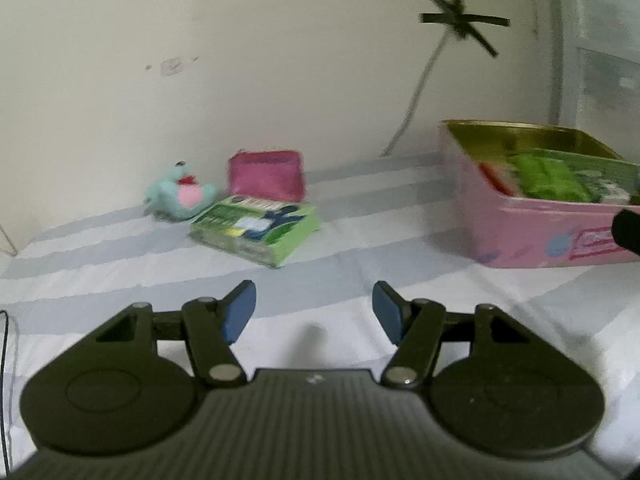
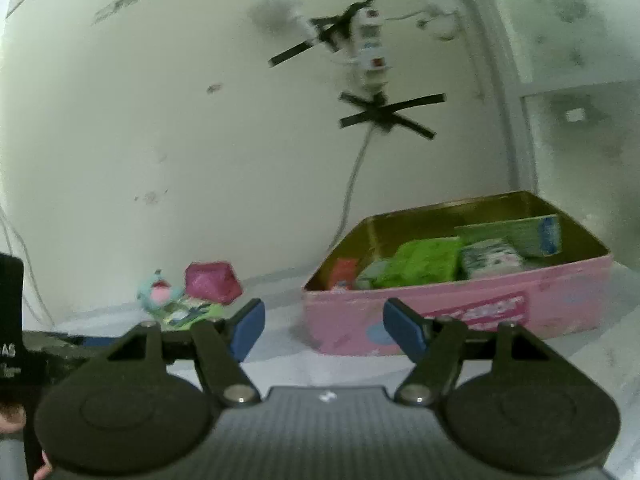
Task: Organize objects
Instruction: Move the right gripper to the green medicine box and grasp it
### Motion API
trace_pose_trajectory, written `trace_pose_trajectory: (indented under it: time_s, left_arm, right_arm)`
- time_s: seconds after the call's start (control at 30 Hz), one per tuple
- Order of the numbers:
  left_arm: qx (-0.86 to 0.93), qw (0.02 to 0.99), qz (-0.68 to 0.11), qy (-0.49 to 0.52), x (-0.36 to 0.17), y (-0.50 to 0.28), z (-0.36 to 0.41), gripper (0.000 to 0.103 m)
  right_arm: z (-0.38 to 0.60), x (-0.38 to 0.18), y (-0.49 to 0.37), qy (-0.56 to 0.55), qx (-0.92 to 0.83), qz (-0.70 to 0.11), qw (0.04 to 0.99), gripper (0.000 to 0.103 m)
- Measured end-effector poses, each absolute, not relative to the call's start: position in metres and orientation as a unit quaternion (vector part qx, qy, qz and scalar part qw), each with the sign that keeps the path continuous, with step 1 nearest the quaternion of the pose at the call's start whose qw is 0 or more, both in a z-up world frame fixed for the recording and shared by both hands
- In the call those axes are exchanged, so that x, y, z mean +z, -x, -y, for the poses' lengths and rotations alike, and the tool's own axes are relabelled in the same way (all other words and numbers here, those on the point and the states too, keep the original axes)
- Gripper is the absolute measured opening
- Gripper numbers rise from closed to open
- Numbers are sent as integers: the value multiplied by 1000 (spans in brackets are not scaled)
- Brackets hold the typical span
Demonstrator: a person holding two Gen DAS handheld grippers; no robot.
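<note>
A pink tin box with a gold inside stands at the right on the striped sheet and holds green packets; it also shows in the right wrist view. A green flat box, a magenta pouch and a teal plush toy lie by the wall. They show small in the right wrist view: the green box, the pouch, the plush. My left gripper is open and empty above the sheet. My right gripper is open and empty before the tin.
A white wall stands behind, with a power strip taped by black strips and a cable hanging down to the bed. A window frame is at the right. The left gripper's body shows at the left edge.
</note>
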State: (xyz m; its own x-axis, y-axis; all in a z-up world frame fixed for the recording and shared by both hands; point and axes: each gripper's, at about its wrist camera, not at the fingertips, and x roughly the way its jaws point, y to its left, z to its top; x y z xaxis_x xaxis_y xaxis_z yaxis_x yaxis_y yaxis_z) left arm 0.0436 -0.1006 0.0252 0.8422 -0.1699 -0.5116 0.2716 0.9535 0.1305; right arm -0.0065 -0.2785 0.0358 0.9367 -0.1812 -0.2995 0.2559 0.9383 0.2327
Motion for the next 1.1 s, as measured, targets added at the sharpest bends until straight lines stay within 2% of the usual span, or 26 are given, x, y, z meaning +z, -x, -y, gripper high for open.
trace_pose_trajectory:
  time_s: [0.3,0.5,0.57,0.63,0.73,0.8,0.97,1.1]
  left_arm:
    - [-37,956,-288,-50,2,-82,19,66]
    - [4,959,-285,10,-12,-106,-29,66]
    - [-7,954,-297,49,-12,-112,-40,66]
    - [-9,955,-290,66,-11,-110,-46,66]
    - [-14,953,-293,75,-12,-111,-48,67]
    - [-14,953,-293,74,-13,-112,-48,68]
    - [-17,953,-294,72,-14,-110,-48,71]
    - [-16,953,-293,73,-15,-108,-49,71]
  right_arm:
    - [224,17,-38,-89,-51,-197,975,68]
    - [187,8,-101,-75,13,-243,967,67]
    - [175,6,-127,-50,33,-251,966,74]
    - [162,3,-157,3,58,-251,966,96]
    - [149,-3,-202,91,69,-243,963,100]
    - [150,-6,-232,97,81,-260,957,103]
    - [163,-19,-290,73,91,-313,943,103]
    - [165,-26,-298,54,106,-345,931,94]
